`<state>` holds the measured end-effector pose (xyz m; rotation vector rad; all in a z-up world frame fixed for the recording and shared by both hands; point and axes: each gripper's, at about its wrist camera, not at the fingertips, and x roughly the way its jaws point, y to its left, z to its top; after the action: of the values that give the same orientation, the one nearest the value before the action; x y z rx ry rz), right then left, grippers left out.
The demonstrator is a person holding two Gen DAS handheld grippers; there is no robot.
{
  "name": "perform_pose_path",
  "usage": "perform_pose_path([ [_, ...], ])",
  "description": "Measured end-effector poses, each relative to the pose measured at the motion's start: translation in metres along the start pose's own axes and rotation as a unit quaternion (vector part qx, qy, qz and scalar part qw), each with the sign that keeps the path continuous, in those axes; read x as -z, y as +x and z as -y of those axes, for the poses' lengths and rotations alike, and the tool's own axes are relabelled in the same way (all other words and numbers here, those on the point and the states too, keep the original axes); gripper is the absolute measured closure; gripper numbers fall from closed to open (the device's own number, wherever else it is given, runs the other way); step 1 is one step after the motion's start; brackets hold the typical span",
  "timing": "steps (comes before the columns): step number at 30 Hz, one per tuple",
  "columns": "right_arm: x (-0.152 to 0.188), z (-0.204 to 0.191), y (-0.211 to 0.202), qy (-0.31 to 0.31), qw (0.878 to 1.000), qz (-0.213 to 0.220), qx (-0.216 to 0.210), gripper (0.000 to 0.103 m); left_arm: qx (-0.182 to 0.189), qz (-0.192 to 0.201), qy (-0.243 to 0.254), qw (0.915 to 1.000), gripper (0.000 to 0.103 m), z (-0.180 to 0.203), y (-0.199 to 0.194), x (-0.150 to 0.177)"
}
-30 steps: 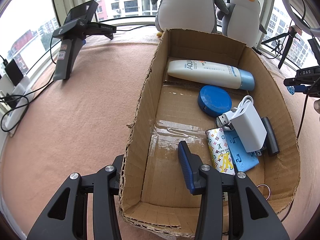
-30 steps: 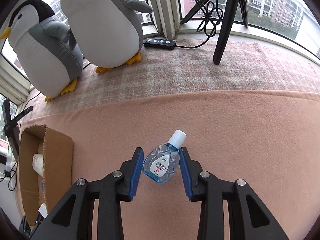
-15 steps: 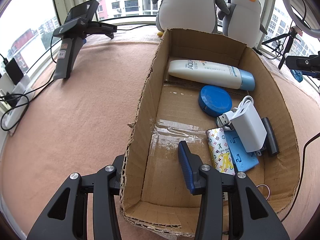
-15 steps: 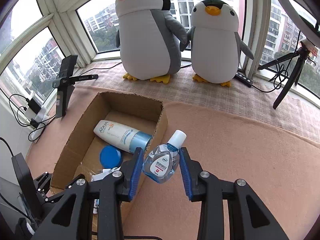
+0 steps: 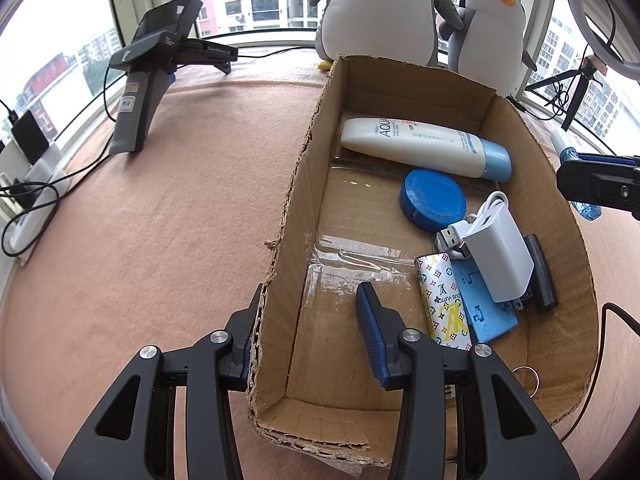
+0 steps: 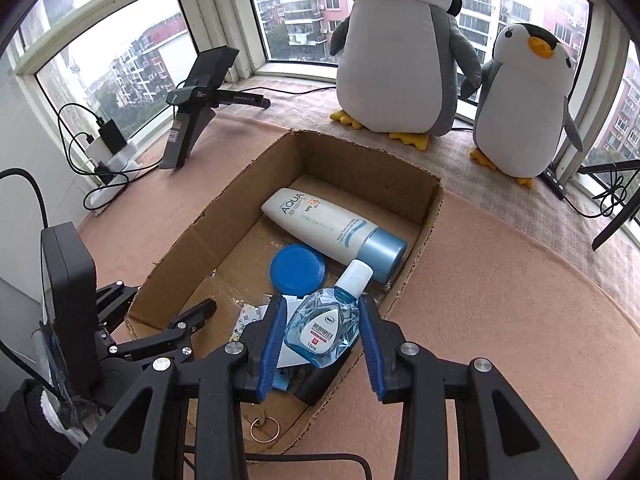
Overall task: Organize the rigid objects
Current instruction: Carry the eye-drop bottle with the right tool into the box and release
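My right gripper [image 6: 322, 306] is shut on a small blue eye-drop bottle [image 6: 324, 328] with a white cap and holds it above the near right part of the open cardboard box [image 6: 430, 216]. In the left wrist view the same bottle [image 5: 588, 211] shows at the right edge, just past the box wall [image 5: 560, 216]. My left gripper [image 5: 308, 312] is open and straddles the box's left wall, one finger outside and one inside. In the box lie a white sunscreen tube [image 5: 420, 146], a blue round lid [image 5: 432, 200], a white charger [image 5: 498, 252], a patterned case [image 5: 442, 300] and a black bar [image 5: 540, 274].
Two plush penguins [image 6: 400, 48] stand behind the box at the window. A black stand with cables [image 5: 148, 80] sits on the pink cloth at the left. A tripod [image 6: 616, 208] stands at the far right. A key ring [image 6: 266, 428] lies by the box's near corner.
My right gripper has swung left with the bottle, from over the bare cloth to above the box. The left gripper and the box contents have stayed put.
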<state>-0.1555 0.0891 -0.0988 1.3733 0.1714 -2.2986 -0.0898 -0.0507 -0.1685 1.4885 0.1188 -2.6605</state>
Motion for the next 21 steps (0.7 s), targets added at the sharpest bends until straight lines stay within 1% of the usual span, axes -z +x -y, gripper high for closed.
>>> perform_pose_path([
  [5, 0.004, -0.009, -0.001, -0.006, 1.0, -0.001, -0.015, 0.07, 0.0, -0.002, -0.002, 1.0, 0.061, -0.002, -0.001, 0.001],
  [7, 0.005, -0.013, -0.004, -0.014, 1.0, -0.001, -0.015, 0.064, -0.001, -0.003, -0.003, 1.0, 0.061, -0.002, -0.002, 0.001],
  [8, 0.006, -0.015, -0.005, -0.018, 1.0, 0.0, -0.013, 0.059, -0.001, -0.004, -0.003, 1.0, 0.061, -0.002, -0.002, 0.001],
  [9, 0.007, -0.017, -0.008, -0.02, 1.0, 0.003, -0.013, 0.057, -0.002, -0.004, -0.003, 1.0, 0.062, -0.002, -0.003, 0.002],
  [11, 0.008, -0.02, -0.012, -0.025, 1.0, 0.004, -0.01, 0.056, -0.003, -0.004, -0.004, 1.0, 0.062, -0.003, -0.004, 0.002],
  [14, 0.01, -0.022, -0.017, -0.026, 1.0, 0.004, -0.011, 0.051, -0.003, -0.005, -0.005, 1.0, 0.062, -0.003, -0.005, 0.003],
  [21, 0.018, -0.027, -0.022, -0.029, 0.999, 0.004, -0.013, 0.051, -0.006, -0.001, -0.005, 1.0, 0.062, -0.004, -0.011, 0.005],
])
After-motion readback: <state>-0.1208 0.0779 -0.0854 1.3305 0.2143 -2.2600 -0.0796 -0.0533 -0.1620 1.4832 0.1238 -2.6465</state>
